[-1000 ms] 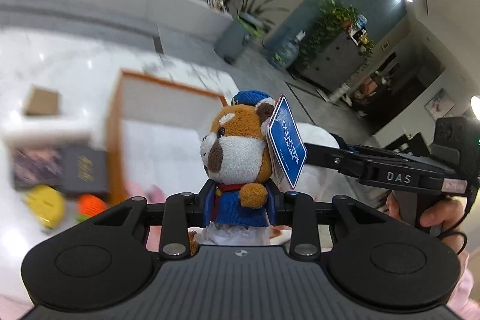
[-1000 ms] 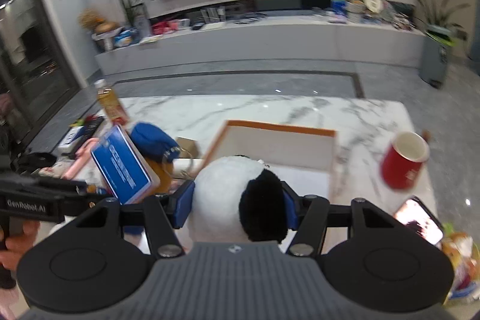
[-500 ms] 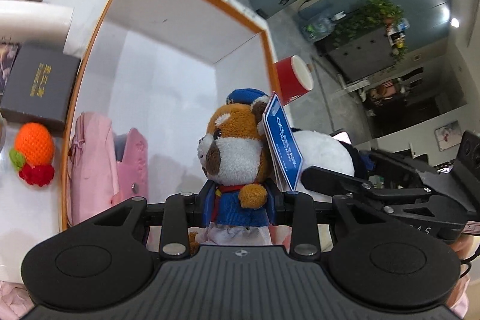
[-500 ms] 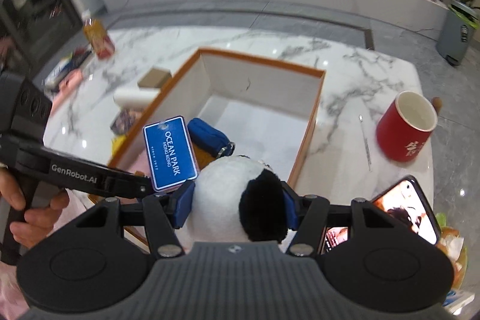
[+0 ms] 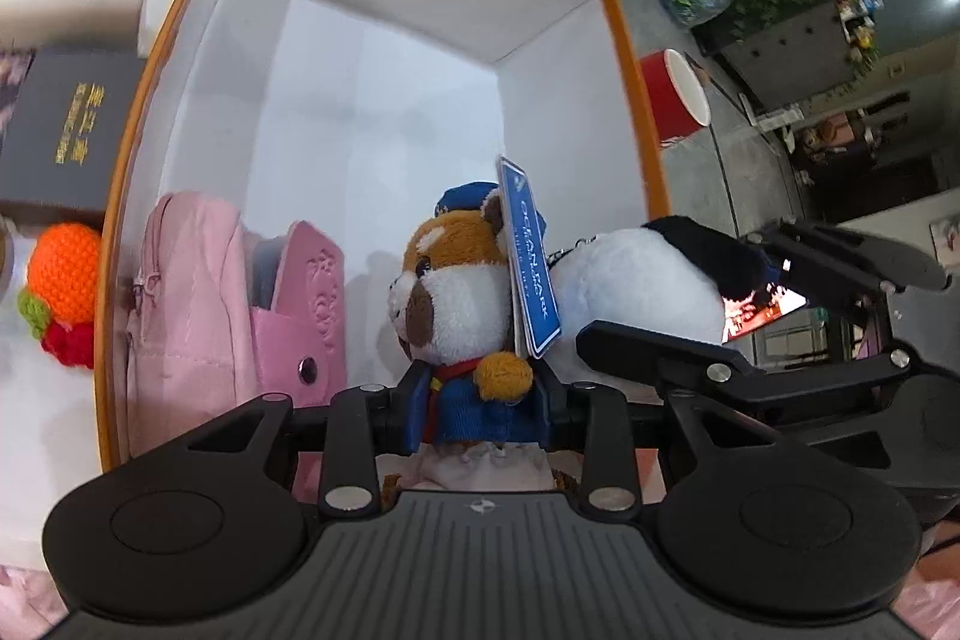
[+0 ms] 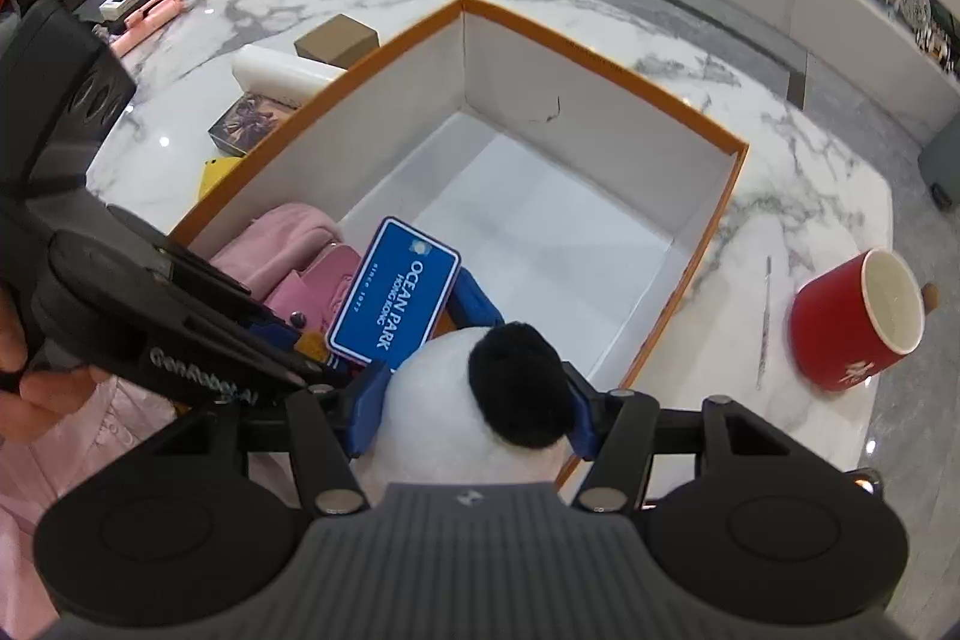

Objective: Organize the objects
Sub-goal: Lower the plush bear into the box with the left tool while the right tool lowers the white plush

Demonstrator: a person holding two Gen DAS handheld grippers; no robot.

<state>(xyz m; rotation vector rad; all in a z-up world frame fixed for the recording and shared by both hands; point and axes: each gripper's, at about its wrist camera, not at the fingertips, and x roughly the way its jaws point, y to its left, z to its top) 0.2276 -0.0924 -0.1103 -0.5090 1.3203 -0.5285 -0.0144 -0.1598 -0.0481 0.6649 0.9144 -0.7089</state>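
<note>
With each hand-held gripper clamped on a toy, left (image 5: 480, 394) on the bear plush (image 5: 462, 292), right (image 6: 474, 406) on the panda plush (image 6: 474, 412), both low over the orange-rimmed box (image 6: 600, 58), the two could collide or snag the blue tag (image 6: 396, 292).

The lower body of the red panda plush (image 5: 459, 280) is hidden behind the left gripper (image 5: 480, 403). The face of the panda plush (image 6: 480, 400) is turned away and cannot be seen. The small print on the blue tag (image 6: 396, 307) is seen edge-on from the left wrist and is unreadable there. The red mug (image 5: 675, 94) is partly covered by the box wall (image 5: 636, 58). The gold lettering on the dark box (image 5: 66, 124) is blurred.
</note>
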